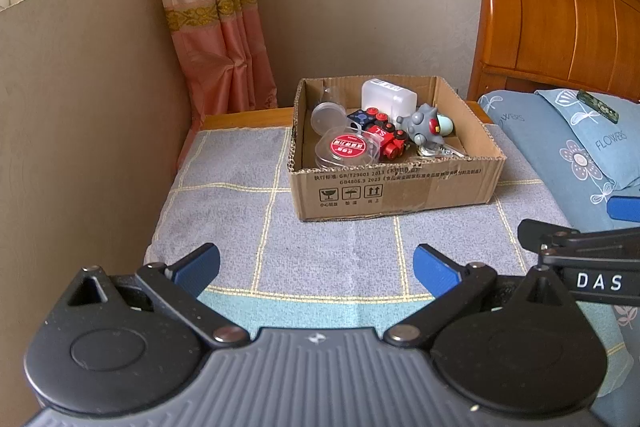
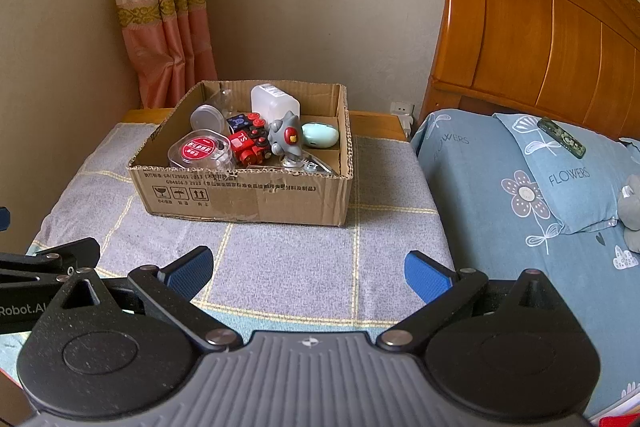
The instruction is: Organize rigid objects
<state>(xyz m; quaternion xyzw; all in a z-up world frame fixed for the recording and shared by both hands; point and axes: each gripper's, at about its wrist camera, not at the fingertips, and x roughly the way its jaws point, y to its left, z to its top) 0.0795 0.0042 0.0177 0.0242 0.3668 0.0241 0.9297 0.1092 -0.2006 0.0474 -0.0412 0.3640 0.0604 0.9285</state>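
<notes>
A cardboard box (image 1: 400,193) (image 2: 248,197) stands on a towel-covered nightstand. It holds a round clear case with a red label (image 1: 347,148) (image 2: 199,150), a red toy train (image 1: 386,141) (image 2: 250,145), a grey spiky figure (image 1: 422,125) (image 2: 285,134), a white plastic container (image 1: 387,98) (image 2: 274,103), a clear lidded cup (image 1: 327,115) (image 2: 207,119) and a mint oval case (image 2: 320,135). My left gripper (image 1: 316,269) is open and empty, well in front of the box. My right gripper (image 2: 308,269) is open and empty, also in front of the box.
The grey checked towel (image 1: 240,227) (image 2: 288,259) covers the nightstand. A wall and pink curtain (image 1: 216,27) are on the left. A bed with blue flowered pillows (image 2: 532,187) and a wooden headboard (image 2: 540,39) lies to the right. A dark flat object (image 2: 561,137) rests on a pillow.
</notes>
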